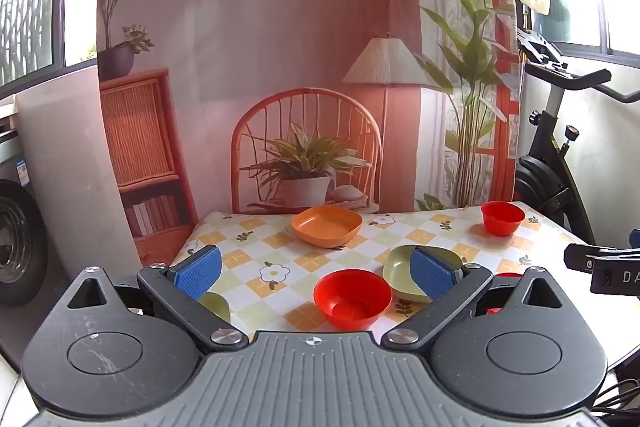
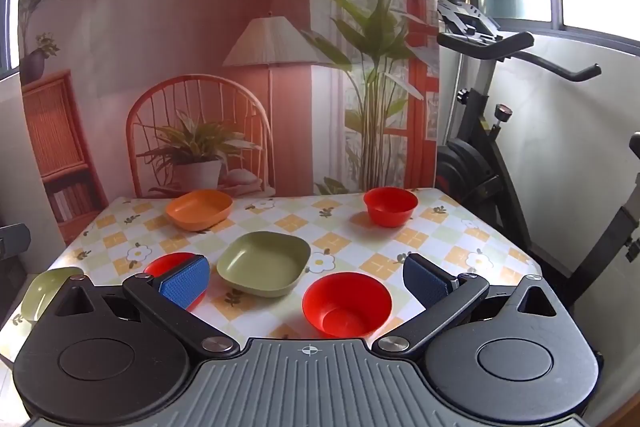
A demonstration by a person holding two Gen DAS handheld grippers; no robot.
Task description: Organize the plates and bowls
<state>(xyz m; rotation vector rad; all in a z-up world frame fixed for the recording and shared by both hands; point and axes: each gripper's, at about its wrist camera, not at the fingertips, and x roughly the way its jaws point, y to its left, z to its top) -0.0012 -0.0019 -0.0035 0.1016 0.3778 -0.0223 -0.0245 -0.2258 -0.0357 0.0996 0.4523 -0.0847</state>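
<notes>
A: Count the dishes?
B: Three red bowls: one (image 2: 346, 304) just right of the green plate (image 2: 264, 263), one (image 2: 173, 267) left of it, one (image 2: 390, 206) far behind. One orange plate (image 2: 199, 209), behind-left. A green dish (image 2: 44, 291) sits further left.

A: Grippers?
B: Left gripper (image 1: 316, 271) and right gripper (image 2: 306, 277) both spread, empty.

A: Surface?
B: Checked floral tablecloth (image 2: 340, 239); printed backdrop (image 2: 180, 27), exercise bike (image 2: 492, 131) behind.

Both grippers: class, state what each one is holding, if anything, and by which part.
Nothing is held. The left gripper and right gripper are both open above the table, with no dish between their fingers.
</notes>
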